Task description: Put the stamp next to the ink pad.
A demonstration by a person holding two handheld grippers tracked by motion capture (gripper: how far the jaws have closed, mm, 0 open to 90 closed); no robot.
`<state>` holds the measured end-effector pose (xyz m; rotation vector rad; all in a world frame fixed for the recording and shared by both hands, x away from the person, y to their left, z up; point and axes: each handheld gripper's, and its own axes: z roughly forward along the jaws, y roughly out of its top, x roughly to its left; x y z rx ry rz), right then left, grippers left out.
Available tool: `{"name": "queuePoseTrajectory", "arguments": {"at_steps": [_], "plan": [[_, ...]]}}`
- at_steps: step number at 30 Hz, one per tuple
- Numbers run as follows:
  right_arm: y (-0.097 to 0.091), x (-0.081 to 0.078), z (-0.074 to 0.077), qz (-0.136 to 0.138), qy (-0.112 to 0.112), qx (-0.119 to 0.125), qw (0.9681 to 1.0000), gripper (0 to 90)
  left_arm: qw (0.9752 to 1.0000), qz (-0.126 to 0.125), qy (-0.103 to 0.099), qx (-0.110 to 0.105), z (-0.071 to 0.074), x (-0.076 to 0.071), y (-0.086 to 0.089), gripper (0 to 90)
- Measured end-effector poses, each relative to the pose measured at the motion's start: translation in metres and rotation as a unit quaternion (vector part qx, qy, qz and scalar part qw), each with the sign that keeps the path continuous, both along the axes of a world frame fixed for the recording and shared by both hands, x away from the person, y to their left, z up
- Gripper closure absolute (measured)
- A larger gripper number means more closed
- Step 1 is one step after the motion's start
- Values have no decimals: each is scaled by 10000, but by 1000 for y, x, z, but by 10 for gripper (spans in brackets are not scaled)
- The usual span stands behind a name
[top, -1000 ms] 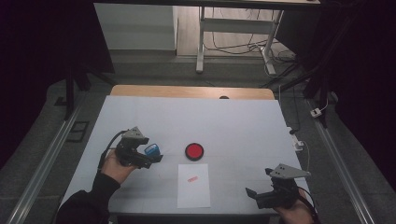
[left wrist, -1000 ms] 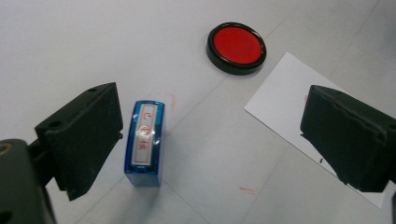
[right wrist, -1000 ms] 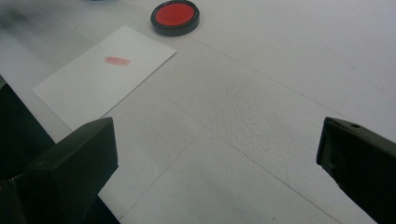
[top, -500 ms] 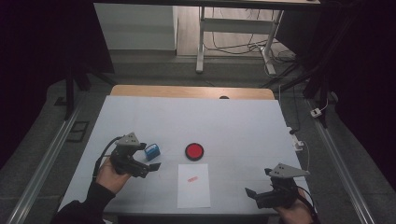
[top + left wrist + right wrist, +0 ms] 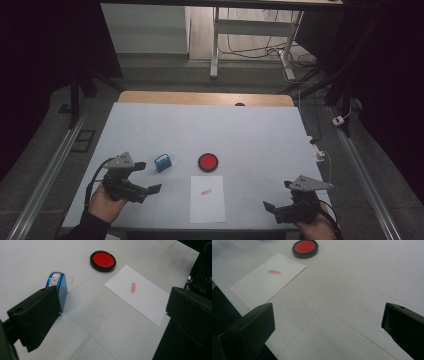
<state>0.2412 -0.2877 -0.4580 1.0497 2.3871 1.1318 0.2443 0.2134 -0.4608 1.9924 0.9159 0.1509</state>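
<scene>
Left gripper (image 5: 148,176) jaws apart, empty; glossy blue stamp (image 5: 57,290) at 10 o'clock beside one jaw. Right gripper (image 5: 278,195) jaws apart over matte white table (image 5: 250,135). Round red ink pad (image 5: 305,248) at 11 o'clock past the stamped paper sheet (image 5: 265,278).

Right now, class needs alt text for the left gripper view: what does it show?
Two open black jaws frame a white table: a blue stamp beside the left jaw, a red ink pad beyond, and a white sheet bearing one red imprint.
</scene>
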Motion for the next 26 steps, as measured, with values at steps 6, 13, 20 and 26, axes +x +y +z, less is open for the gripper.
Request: {"name": "queuePoseTrajectory", "arguments": {"at_steps": [6, 13, 20, 26], "plan": [[0, 0, 0, -27, -3, 0, 10000, 0, 9998, 137, -29, 106, -3, -18, 9, 2], [0, 0, 0, -36, -2, -9, 10000, 0, 9992, 311, 16, 246, -9, -38, 22, 1], [0, 0, 0, -50, 8, -3, 10000, 0, 9969, 507, 222, 565, -18, -47, 28, 4], [1, 0, 0, -68, 25, -70, 9999, 0, 9962, 562, 313, 588, -19, -48, 30, 13]]}}
